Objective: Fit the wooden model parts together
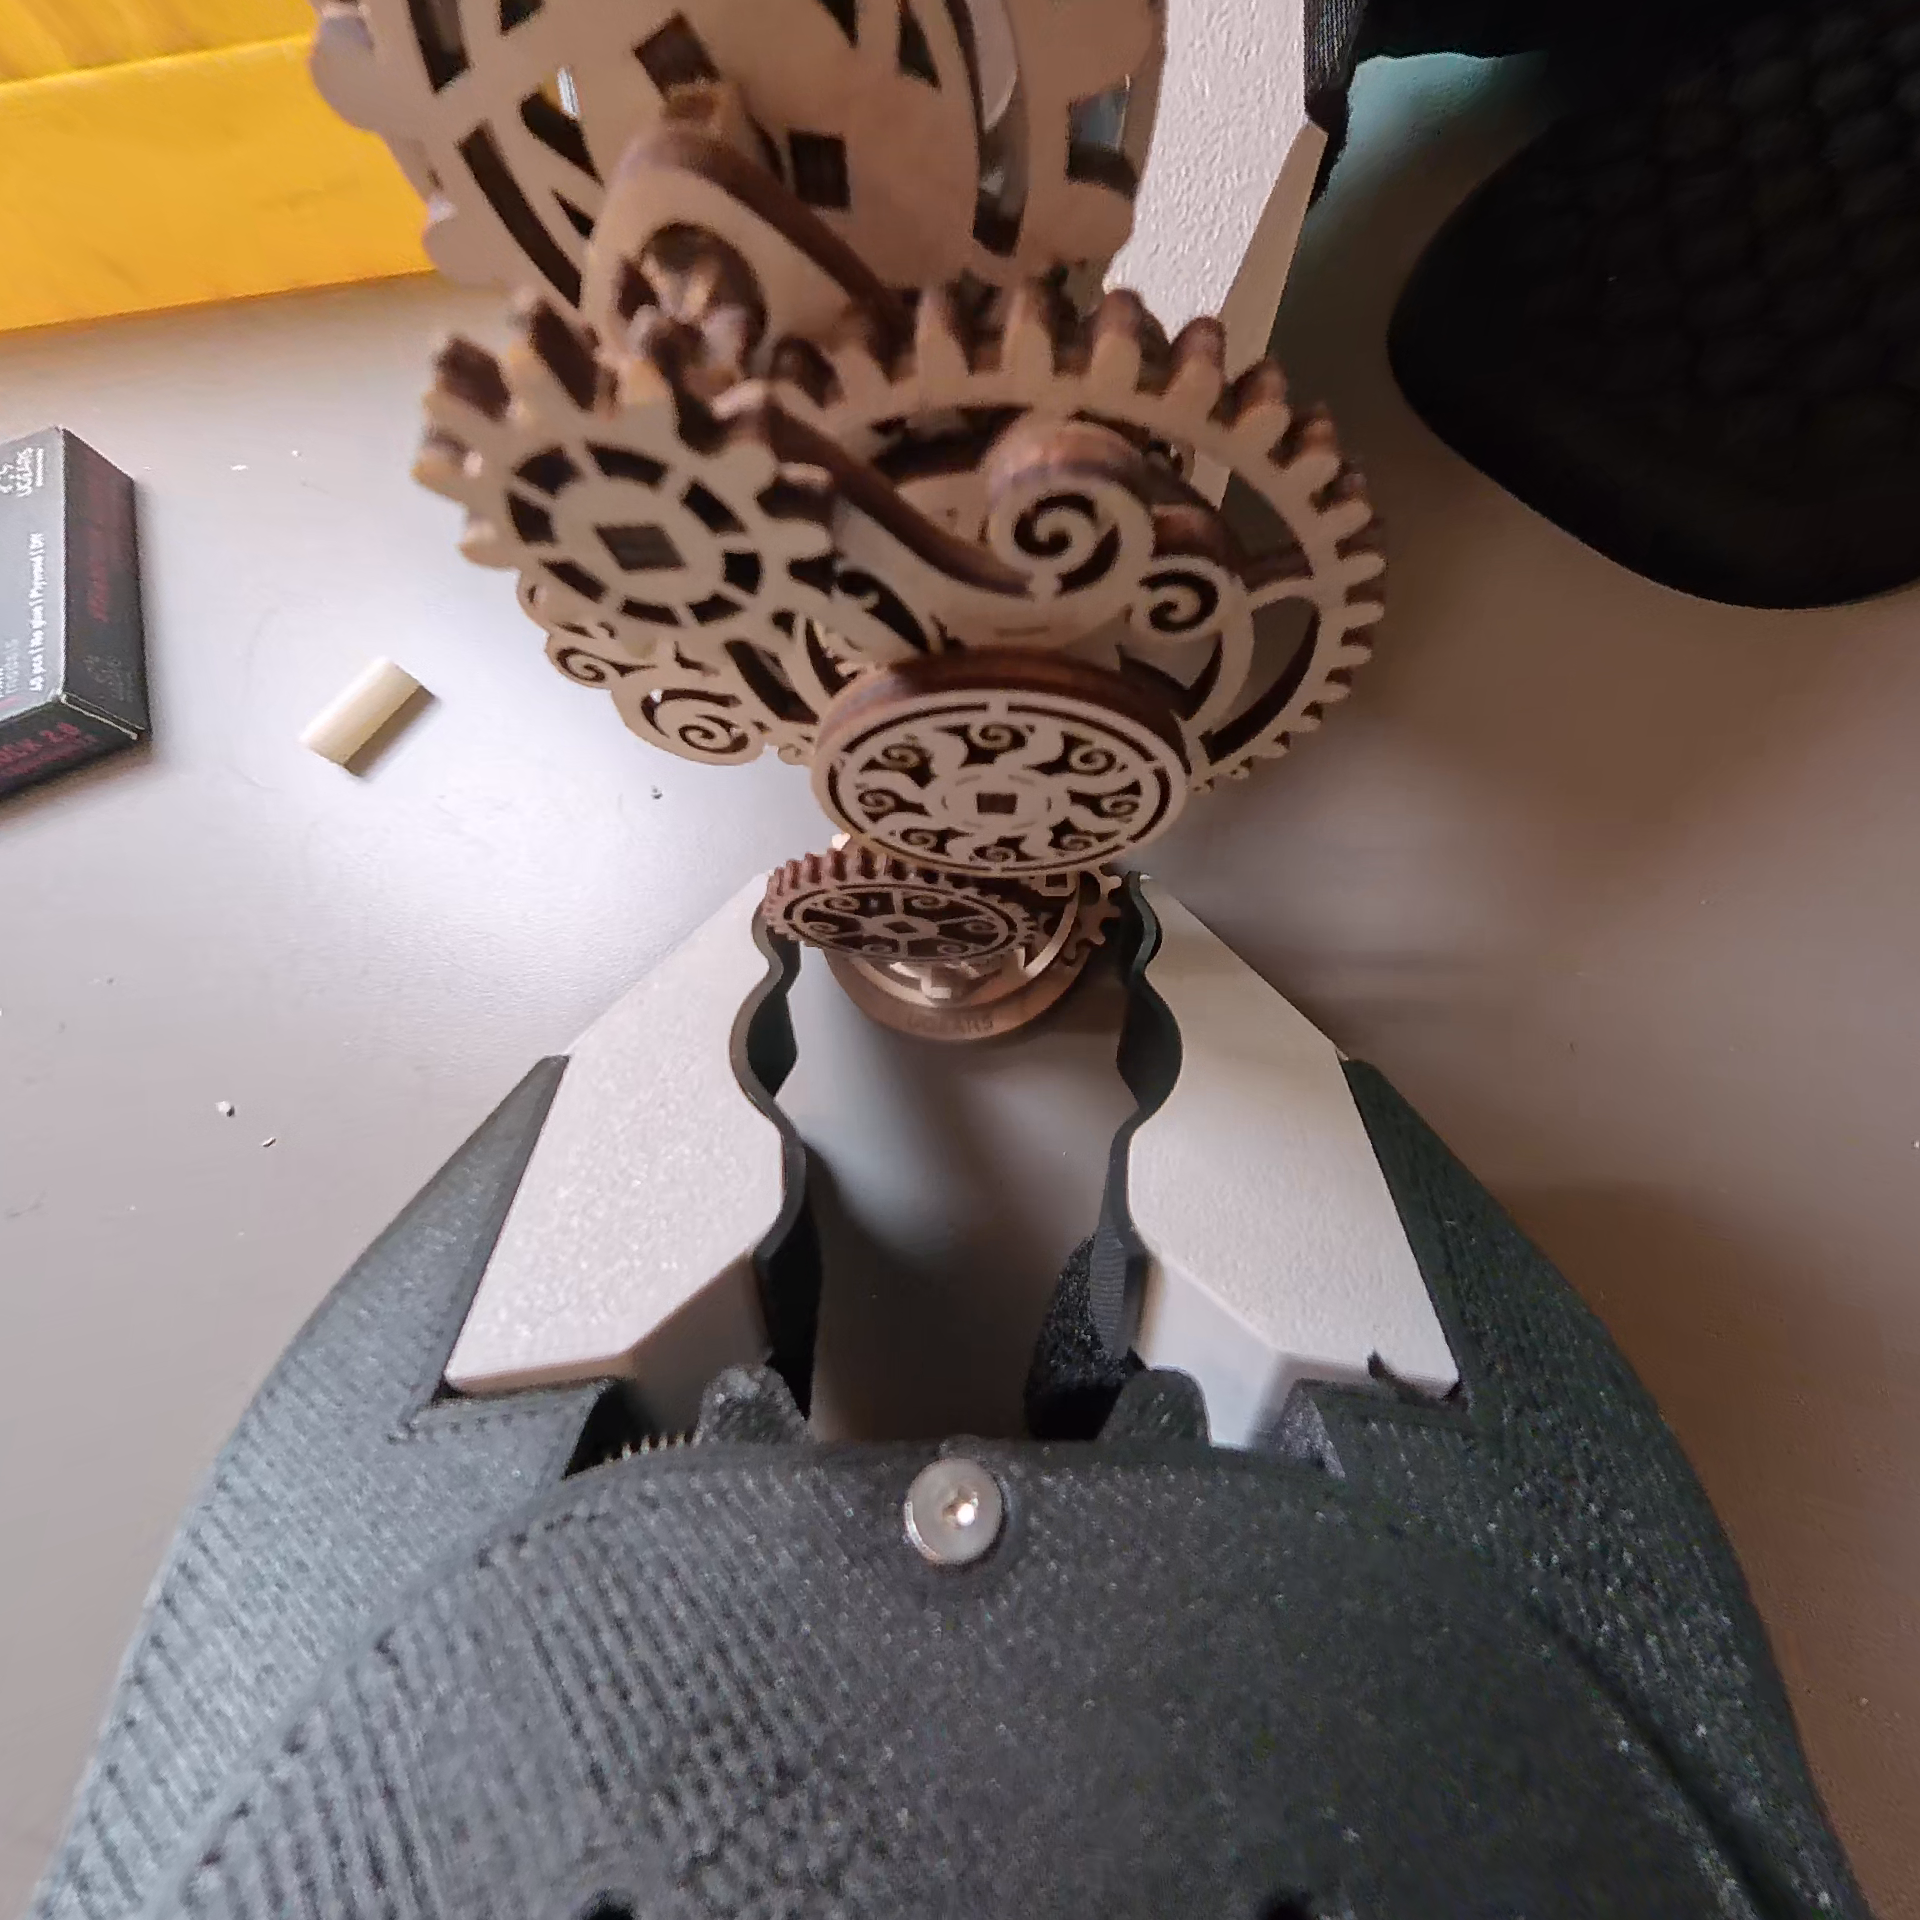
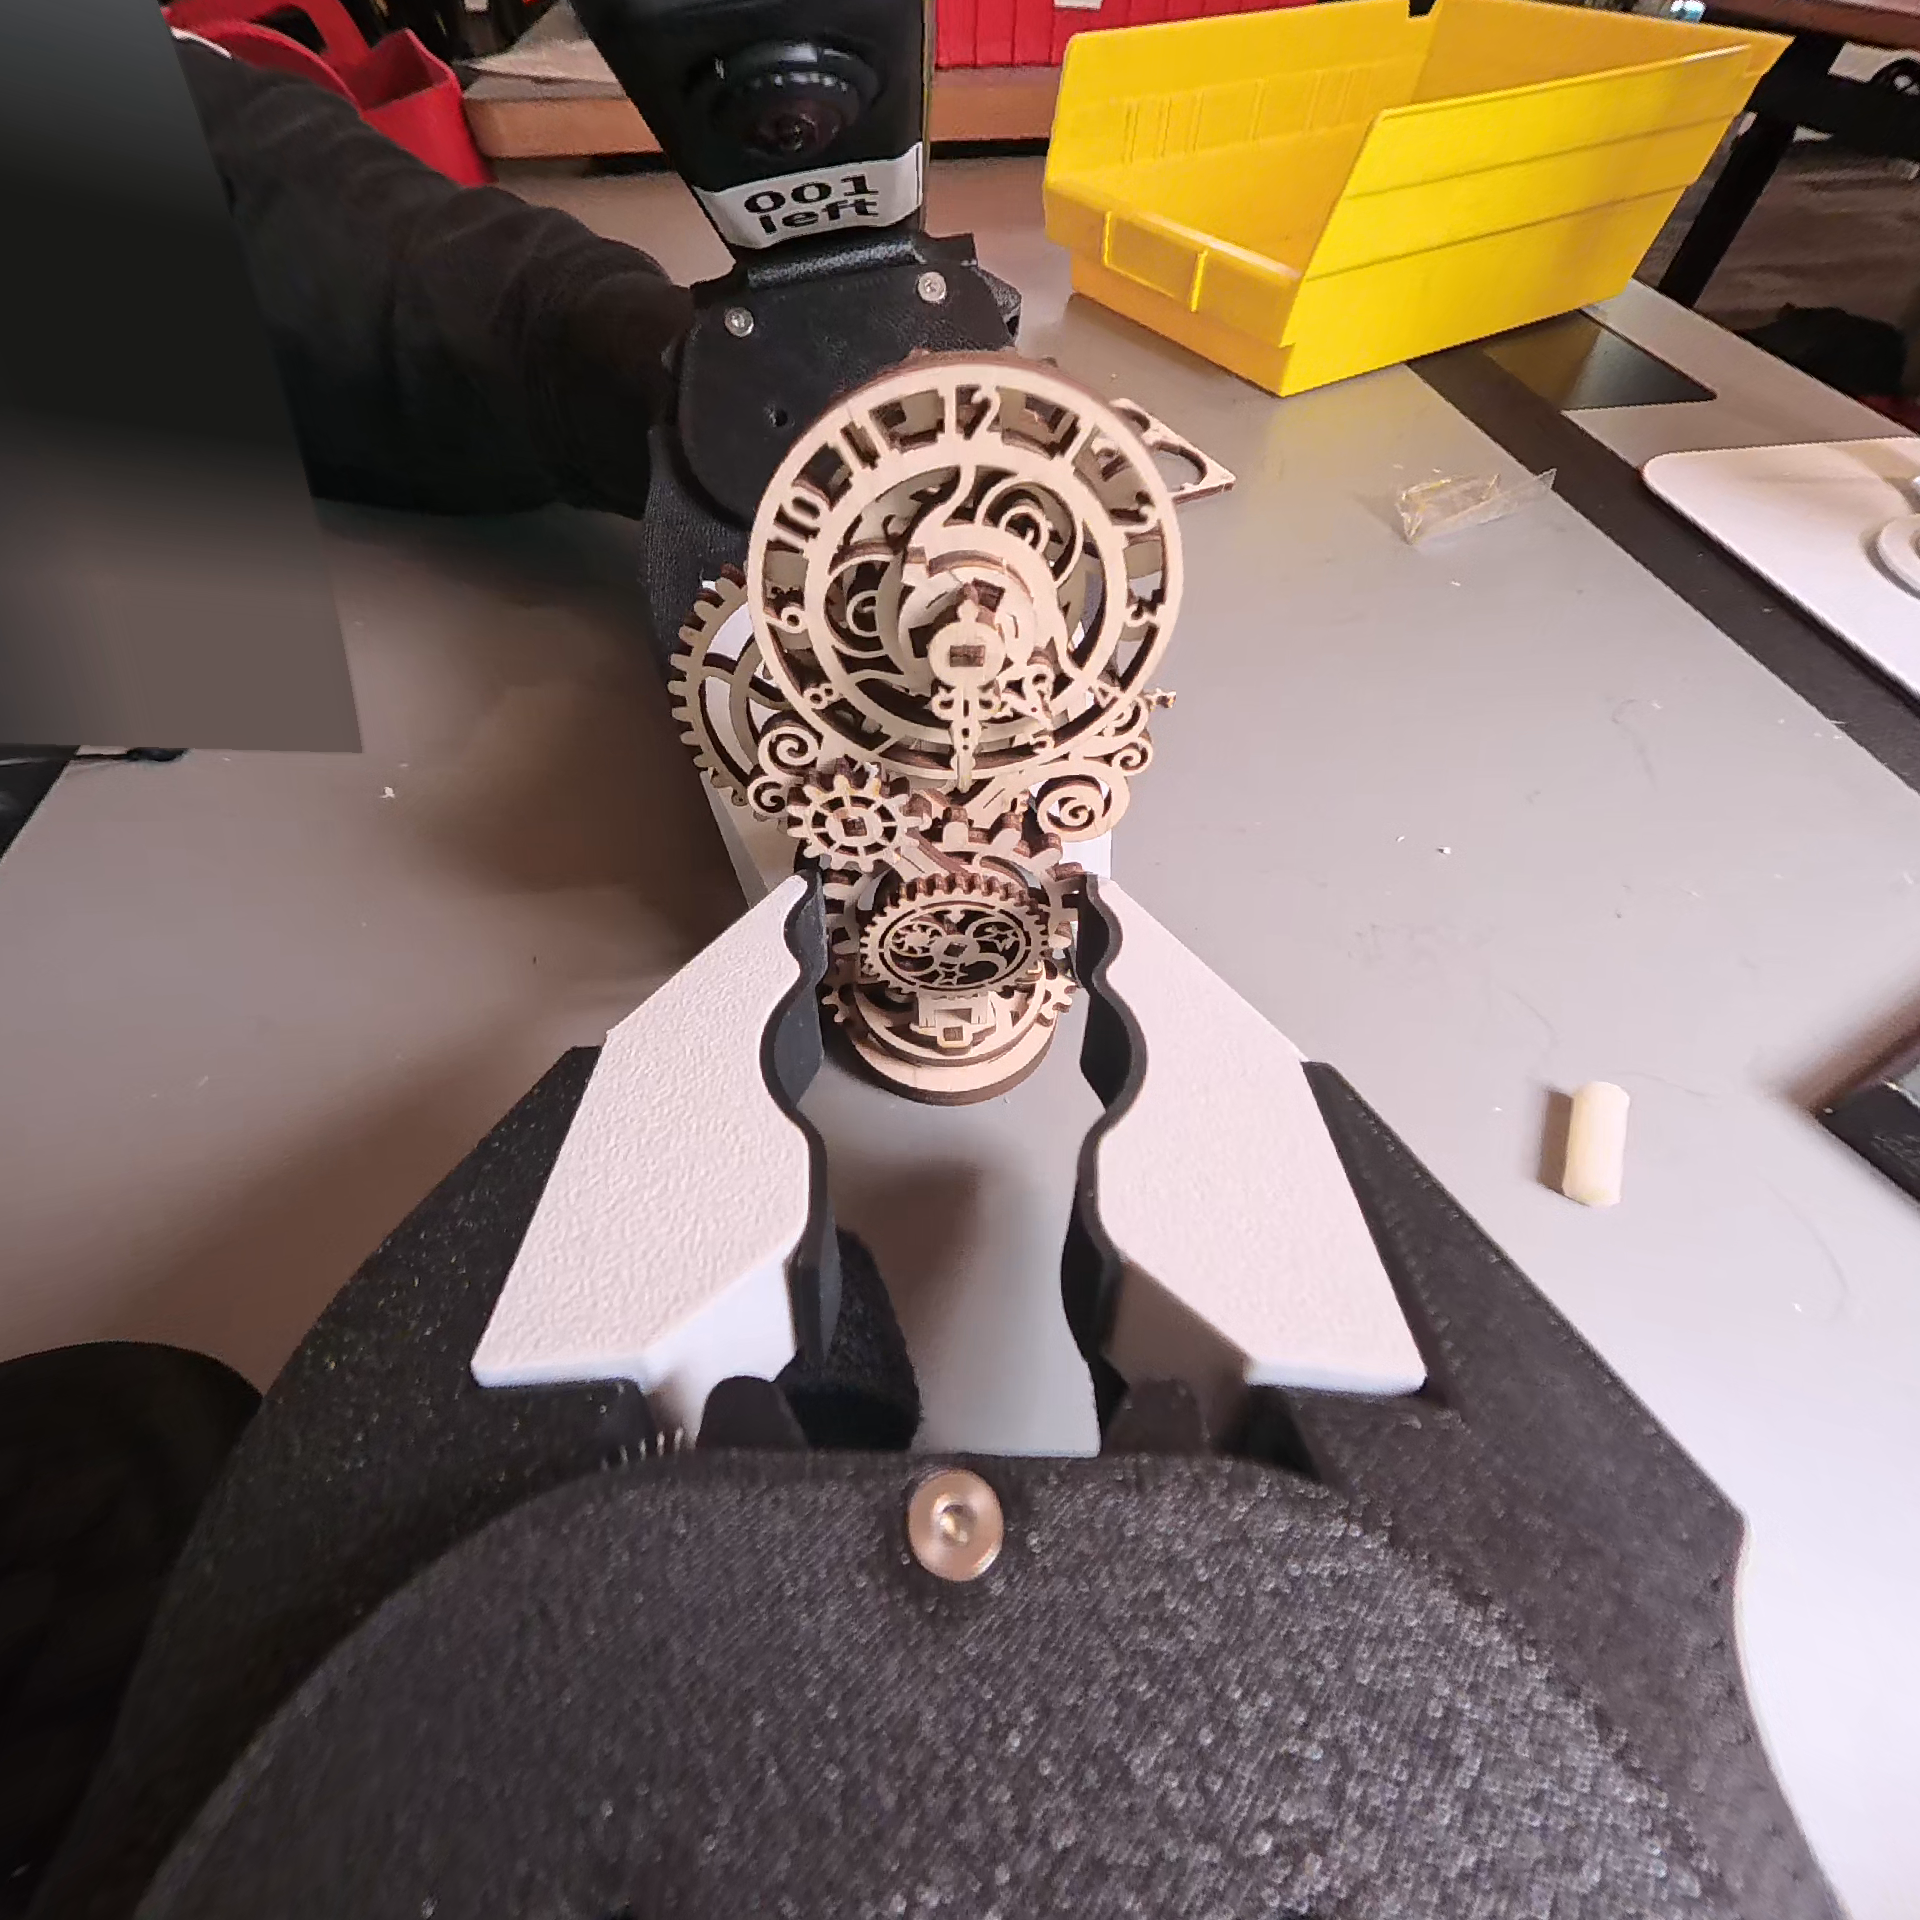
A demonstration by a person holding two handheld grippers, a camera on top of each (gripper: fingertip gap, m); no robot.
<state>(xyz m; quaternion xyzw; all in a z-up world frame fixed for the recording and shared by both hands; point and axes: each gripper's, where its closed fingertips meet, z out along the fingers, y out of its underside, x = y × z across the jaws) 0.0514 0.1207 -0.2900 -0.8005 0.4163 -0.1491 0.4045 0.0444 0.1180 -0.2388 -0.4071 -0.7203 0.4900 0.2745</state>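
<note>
Left wrist view, left to right: logged a black cardboard box (image 1: pixel 62 592) at the edge of the grey counter (image 1: pixel 312 1039), then a small cream cylindrical peg (image 1: pixel 364 717) lying loose just beside it. Found the pale laser-cut wooden clock model (image 1: pixel 914 540) dead ahead, standing on its round base (image 1: pixel 951 1003). Marked the left claw (image 1: pixel 956 920) as pinching the model low down, with the dark wavy pads (image 1: pixel 1148 935) against the small gears just above the base and the base itself narrower than the gap.

Right wrist view, left to right: noted a black-sleeved hand (image 2: pixel 447 343) holding the left claw on the far side. Found the model at centre, dial facing this camera. Marked the right claw (image 2: pixel 948 935) as closed on the same low gear cluster from the near side. Spotted the peg again to its right and a yellow plastic bin (image 2: pixel 1403 187) at the far right.

Key relation: judged the model straight ahead of both claws, long axis upright, and the claws opposed across its foot, so neither nearer. Placed the peg off to the right claw's right, well apart from the model and lying flat. Could not tell whether it belongs to the model. Judged any fetch easier for the right side, with the left steadying.
</note>
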